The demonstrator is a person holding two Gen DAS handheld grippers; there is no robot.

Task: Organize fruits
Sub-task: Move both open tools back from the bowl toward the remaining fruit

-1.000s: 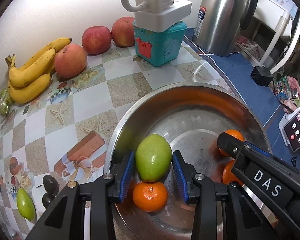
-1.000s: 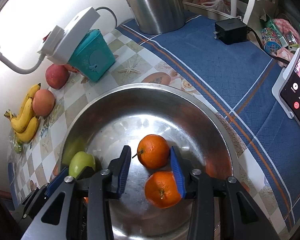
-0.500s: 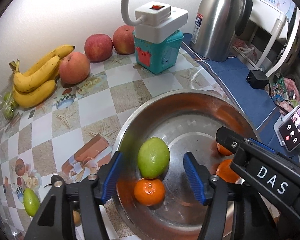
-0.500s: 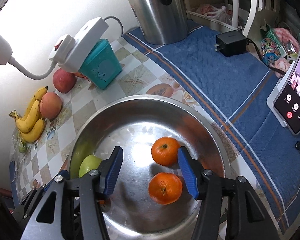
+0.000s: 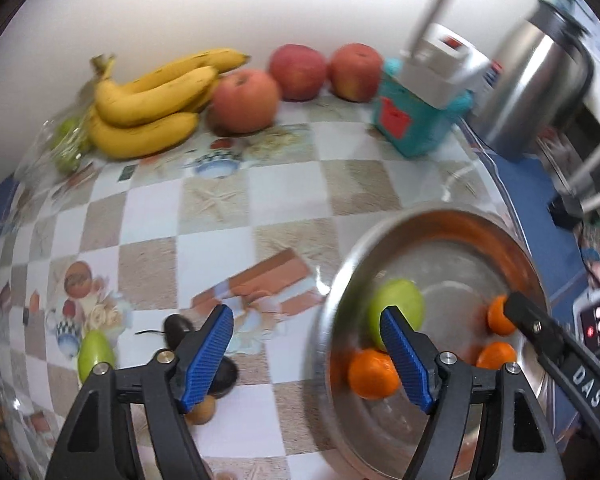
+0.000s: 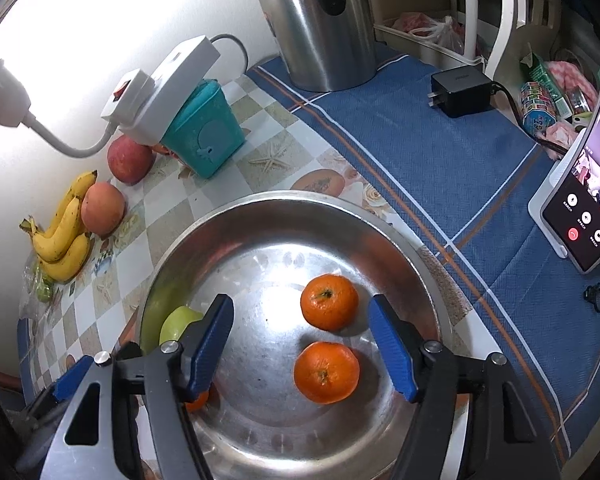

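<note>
A steel bowl [image 6: 284,200] holds two oranges [image 6: 329,301] [image 6: 326,372], a green fruit [image 6: 178,324] and a third orange [image 5: 374,374]. My right gripper [image 6: 302,348] hovers over the bowl, its jaws opening. The two oranges lie loose between its blue pads, untouched. My left gripper [image 5: 308,356] straddles the bowl's left rim [image 5: 340,280], jaws opening and holding nothing. The green fruit [image 5: 398,312] shows behind its right pad. On the table to the left lie another green fruit [image 5: 96,354], dark fruits [image 5: 178,324] and a small brown one [image 5: 202,414].
Bananas [image 5: 152,96] and three apples [image 5: 246,100] line the back wall. A teal box [image 5: 416,120] carries a power strip [image 5: 440,68]; a steel kettle [image 6: 320,20] stands behind. On the blue cloth are a charger [image 6: 464,90] and a propped phone [image 6: 580,208].
The left gripper let go of the green fruit, opened wide and swung left and up off the bowl. The right gripper opened away from the orange it had flanked.
</note>
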